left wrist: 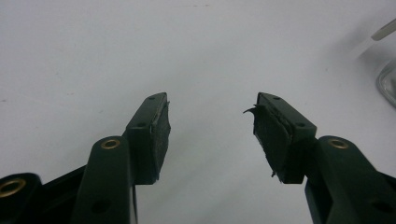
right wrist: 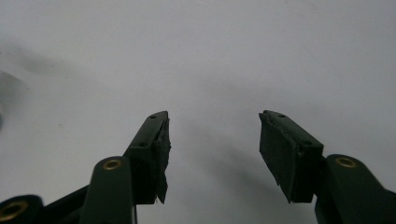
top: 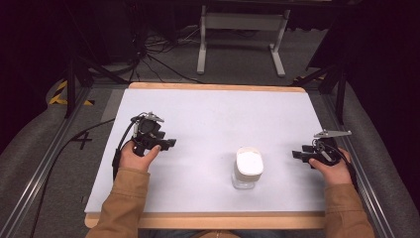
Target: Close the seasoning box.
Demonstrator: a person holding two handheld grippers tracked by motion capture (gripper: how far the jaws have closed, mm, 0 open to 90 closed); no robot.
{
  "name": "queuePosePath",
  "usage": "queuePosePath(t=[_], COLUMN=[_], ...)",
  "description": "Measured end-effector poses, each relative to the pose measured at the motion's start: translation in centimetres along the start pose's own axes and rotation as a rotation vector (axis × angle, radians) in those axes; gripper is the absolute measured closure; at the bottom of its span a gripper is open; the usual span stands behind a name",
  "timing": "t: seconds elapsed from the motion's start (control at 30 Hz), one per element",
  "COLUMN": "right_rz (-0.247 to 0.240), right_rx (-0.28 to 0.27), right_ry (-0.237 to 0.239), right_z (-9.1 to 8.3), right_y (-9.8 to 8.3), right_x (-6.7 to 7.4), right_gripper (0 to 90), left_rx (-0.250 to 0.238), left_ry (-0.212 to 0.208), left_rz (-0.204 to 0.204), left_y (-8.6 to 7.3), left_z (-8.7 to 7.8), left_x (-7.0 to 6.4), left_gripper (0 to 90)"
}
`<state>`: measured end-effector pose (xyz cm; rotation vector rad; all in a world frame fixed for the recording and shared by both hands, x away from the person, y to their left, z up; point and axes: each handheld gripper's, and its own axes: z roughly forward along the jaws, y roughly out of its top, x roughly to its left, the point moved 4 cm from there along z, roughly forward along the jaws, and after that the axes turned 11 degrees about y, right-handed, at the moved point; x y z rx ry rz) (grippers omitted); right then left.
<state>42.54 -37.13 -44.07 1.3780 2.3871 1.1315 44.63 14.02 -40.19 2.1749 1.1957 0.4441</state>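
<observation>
- Bench (top: 208,114): white top with a wood edge, fills the middle of the high view.
- Jar (top: 247,167): clear glass, white lid, upright, lower centre of the high view, slightly right of the middle, near the bench's front edge.
- Left hand-held gripper (top: 171,143): left-centre of the high view, held in the left hand (top: 134,157), jaws pointing right toward the jar, well apart from it.
- In the left gripper view the left hand-held gripper (left wrist: 210,121) is released, jaws wide apart, nothing between them, white bench below. Glass edge of the jar (left wrist: 387,84) at the right edge of the frame.
- Right hand-held gripper (top: 295,155): right-centre of the high view, held in the right hand (top: 333,171), jaws pointing left toward the jar, apart from it.
- In the right gripper view the right hand-held gripper (right wrist: 212,135) is released, jaws spread, gap empty, bare bench under it.
- Tan sleeves (top: 124,198) come in from the bottom of the frame.
</observation>
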Motion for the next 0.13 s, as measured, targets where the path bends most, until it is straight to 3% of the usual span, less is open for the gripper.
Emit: queuePosePath(t=[0.13], right_rz=[-0.006], right_rx=[-0.007], right_ry=[0.005], right_z=[0.06], right_y=[0.14], right_x=[0.13], right_gripper=[42.3], left_rx=[-0.001], left_ry=[0.000], left_rz=[0.006], left_y=[0.02], left_z=[-0.13], left_x=[0.00], left_gripper=[45.2])
